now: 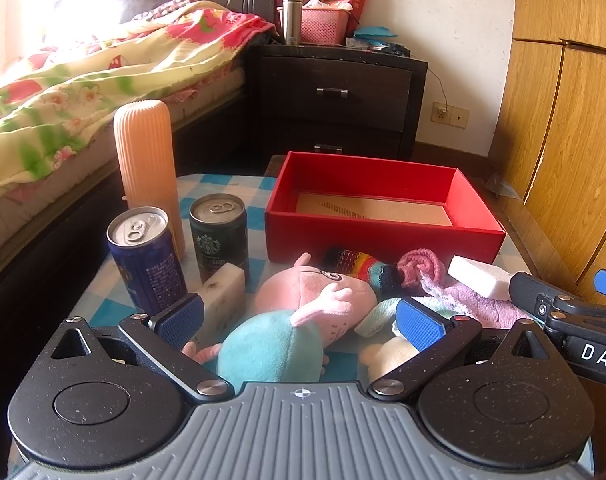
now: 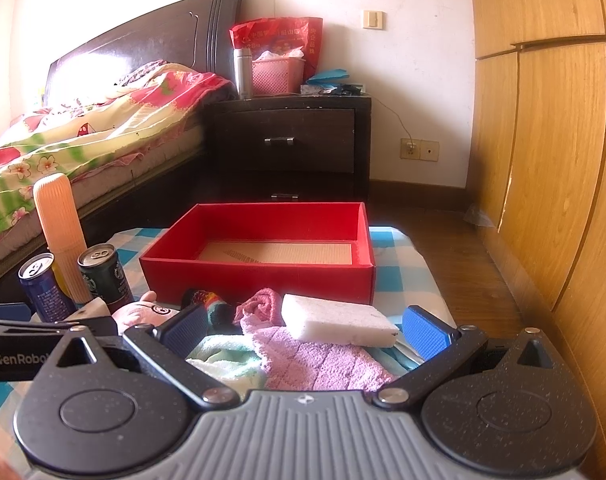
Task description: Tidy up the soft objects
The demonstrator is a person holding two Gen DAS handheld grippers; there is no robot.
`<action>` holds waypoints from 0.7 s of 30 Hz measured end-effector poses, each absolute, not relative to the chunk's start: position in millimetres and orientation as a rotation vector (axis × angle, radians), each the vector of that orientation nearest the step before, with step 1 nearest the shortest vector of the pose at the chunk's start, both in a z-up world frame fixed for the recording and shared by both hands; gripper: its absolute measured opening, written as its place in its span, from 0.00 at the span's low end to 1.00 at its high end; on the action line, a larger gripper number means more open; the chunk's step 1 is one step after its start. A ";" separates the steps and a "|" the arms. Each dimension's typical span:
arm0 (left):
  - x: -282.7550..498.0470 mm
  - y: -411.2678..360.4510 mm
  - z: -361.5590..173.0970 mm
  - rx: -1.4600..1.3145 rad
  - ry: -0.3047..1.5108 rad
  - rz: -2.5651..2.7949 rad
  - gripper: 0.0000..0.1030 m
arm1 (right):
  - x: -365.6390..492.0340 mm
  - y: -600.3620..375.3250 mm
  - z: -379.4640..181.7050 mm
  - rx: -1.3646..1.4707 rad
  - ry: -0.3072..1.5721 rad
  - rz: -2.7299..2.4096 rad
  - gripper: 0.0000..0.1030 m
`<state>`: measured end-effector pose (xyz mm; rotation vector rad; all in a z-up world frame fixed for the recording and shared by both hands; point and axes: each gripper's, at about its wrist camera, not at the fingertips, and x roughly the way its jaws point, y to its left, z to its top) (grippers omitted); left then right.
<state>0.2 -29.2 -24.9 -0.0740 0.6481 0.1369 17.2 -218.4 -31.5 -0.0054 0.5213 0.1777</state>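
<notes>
Both my hand-held grippers gape empty; I'd centre the left hand-held gripper [image 1: 301, 322] around the plush pig [image 1: 303, 312] ahead, squeezing its body gently.

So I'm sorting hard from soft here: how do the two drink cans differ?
The blue can stands nearer the left gripper, while the dark Starbucks can stands further back and to its right. The blue can carries small white print; the dark can shows a round logo. The blue can looks slightly taller. Both stand upright, unopened, in front of the peach ribbed bottle.
</notes>
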 end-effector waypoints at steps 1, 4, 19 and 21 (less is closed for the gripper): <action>0.5 -28.4 -24.8 -0.074 0.649 0.138 0.95 | 17.7 -218.9 -31.5 -0.008 0.521 0.175 0.82; 4.1 -25.7 -25.9 -0.031 0.670 0.145 0.95 | 21.1 -220.5 -34.7 -0.021 0.539 0.173 0.82; 14.6 1.0 -28.4 0.068 0.792 -0.043 0.95 | 24.9 -203.2 -71.6 -0.188 0.760 0.395 0.82; 14.7 4.5 -27.3 0.083 0.799 -0.068 0.95 | 25.1 -202.2 -76.0 -0.168 0.810 0.437 0.82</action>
